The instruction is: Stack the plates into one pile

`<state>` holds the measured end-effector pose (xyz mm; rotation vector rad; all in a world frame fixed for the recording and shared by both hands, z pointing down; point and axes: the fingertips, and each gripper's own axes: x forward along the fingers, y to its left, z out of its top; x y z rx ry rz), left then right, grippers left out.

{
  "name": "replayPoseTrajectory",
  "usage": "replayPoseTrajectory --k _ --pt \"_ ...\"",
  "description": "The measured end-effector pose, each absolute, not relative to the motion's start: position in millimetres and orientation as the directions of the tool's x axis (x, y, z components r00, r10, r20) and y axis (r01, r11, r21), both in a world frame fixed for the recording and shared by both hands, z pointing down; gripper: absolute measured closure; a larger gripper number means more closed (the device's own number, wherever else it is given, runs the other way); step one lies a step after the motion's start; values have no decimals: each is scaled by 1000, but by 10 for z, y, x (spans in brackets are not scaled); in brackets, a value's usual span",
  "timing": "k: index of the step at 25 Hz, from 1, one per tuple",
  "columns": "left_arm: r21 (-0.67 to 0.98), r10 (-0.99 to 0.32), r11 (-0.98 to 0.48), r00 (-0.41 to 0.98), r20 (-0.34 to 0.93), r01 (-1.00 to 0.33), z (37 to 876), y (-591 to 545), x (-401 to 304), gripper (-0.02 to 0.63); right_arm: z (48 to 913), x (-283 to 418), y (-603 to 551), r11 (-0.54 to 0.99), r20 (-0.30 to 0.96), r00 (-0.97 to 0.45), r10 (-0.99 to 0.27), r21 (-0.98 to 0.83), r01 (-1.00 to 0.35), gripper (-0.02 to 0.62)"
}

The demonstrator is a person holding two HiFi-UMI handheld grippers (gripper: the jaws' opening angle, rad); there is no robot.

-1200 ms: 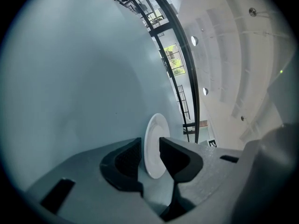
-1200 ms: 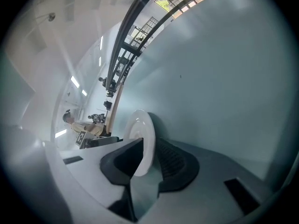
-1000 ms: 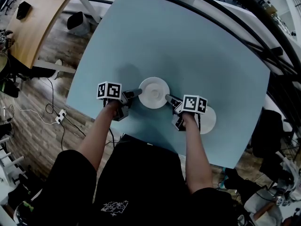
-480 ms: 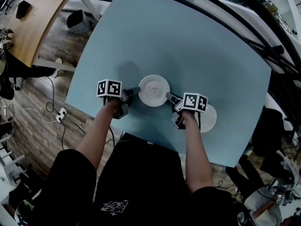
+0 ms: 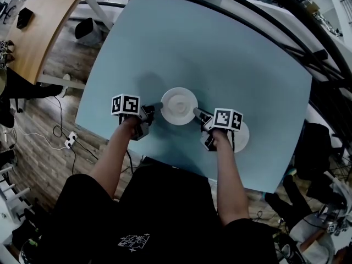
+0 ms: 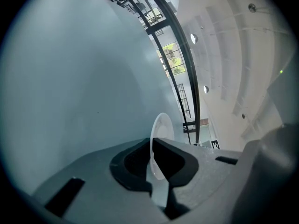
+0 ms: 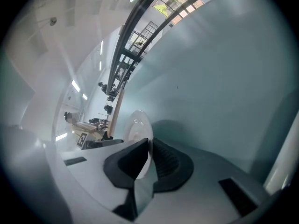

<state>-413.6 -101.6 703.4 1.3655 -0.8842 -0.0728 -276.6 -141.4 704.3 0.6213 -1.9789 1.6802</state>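
- No pile yet: two white plates lying apart on the light blue table [image 5: 220, 48], neither on top of the other, and only these two in view.
- Centre plate [image 5: 179, 104]: on the near half of the table, roughly midway between left and right. Hard to tell from above whether resting on the surface or raised a little off it.
- Left gripper [image 5: 155, 108]: clenched on the left rim of the centre plate, with the thin edge pinched between the dark pads in the left gripper view.
- Right gripper [image 5: 197, 113]: jaws closing on the opposite, right rim of the same plate, with the edge between the pads and seemingly pressed from both sides.
- Second plate [image 5: 242, 138]: at the near right, well apart from the centre plate, partly hidden beneath the right hand and its marker cube, and touched by neither tool.
- Done, by judgement: the two-sided grip for the first and only carry.
- Left, by judgement: a lift of the centre plate, a short carry toward the near right, a level lowering onto the second plate, then release of both grips.
- Likely snag: the right hand directly above part of the second plate, so probably some shifting of that arm needed before set-down.
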Motion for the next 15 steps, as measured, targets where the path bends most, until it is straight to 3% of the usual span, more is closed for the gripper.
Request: replayPoseTrajectory --k 15 --pt "884 -501 173 734 458 -433 6780 -1171 -3333 578 6789 -1935 -1441 127 619 -775 -130 -764 -632 565"
